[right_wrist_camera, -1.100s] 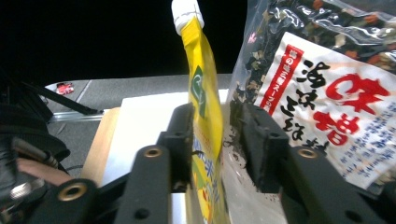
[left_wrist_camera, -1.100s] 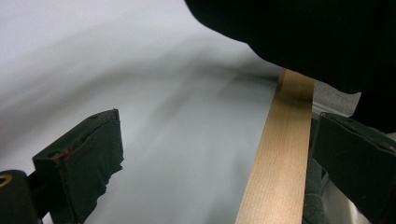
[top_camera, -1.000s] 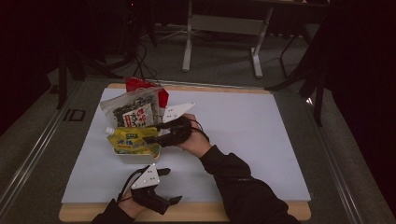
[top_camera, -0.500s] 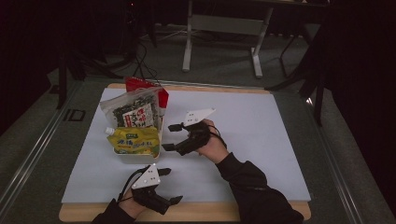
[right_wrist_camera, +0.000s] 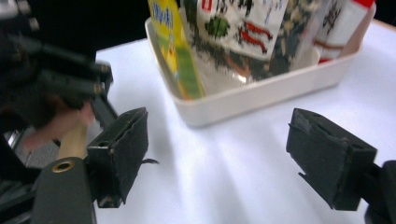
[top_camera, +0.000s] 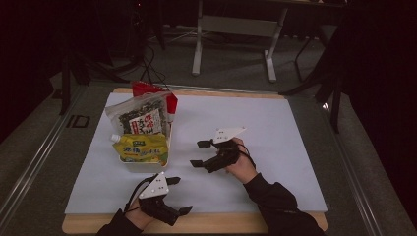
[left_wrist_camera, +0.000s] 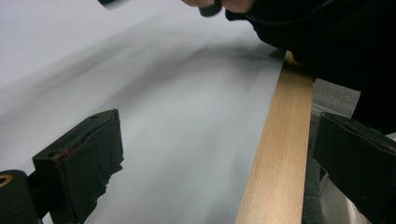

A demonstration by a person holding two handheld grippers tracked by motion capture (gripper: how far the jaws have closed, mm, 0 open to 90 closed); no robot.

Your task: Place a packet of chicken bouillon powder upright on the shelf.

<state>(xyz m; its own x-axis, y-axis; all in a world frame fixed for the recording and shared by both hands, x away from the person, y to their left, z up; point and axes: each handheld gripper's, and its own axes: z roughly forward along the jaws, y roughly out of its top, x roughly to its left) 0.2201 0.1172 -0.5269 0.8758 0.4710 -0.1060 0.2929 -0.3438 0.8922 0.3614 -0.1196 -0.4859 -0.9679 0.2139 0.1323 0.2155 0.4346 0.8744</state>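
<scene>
Right gripper (top_camera: 199,153) sits wide open and empty just right of the white plastic tray (top_camera: 142,166) of upright snack packets (top_camera: 140,120) at far left; a careless re-approach could topple them.

- Room dim; grey floor (top_camera: 236,69) beyond the table
- Pale metal frame legs (top_camera: 198,49) stand behind
- Black cables (top_camera: 147,69) trail across floor

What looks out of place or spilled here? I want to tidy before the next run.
Nothing is spilled. The white tray is crammed: the yellow pouch, seaweed packet and red packet stand on edge and lean well above its rim. Both the left gripper and right gripper are open and hold nothing.
</scene>
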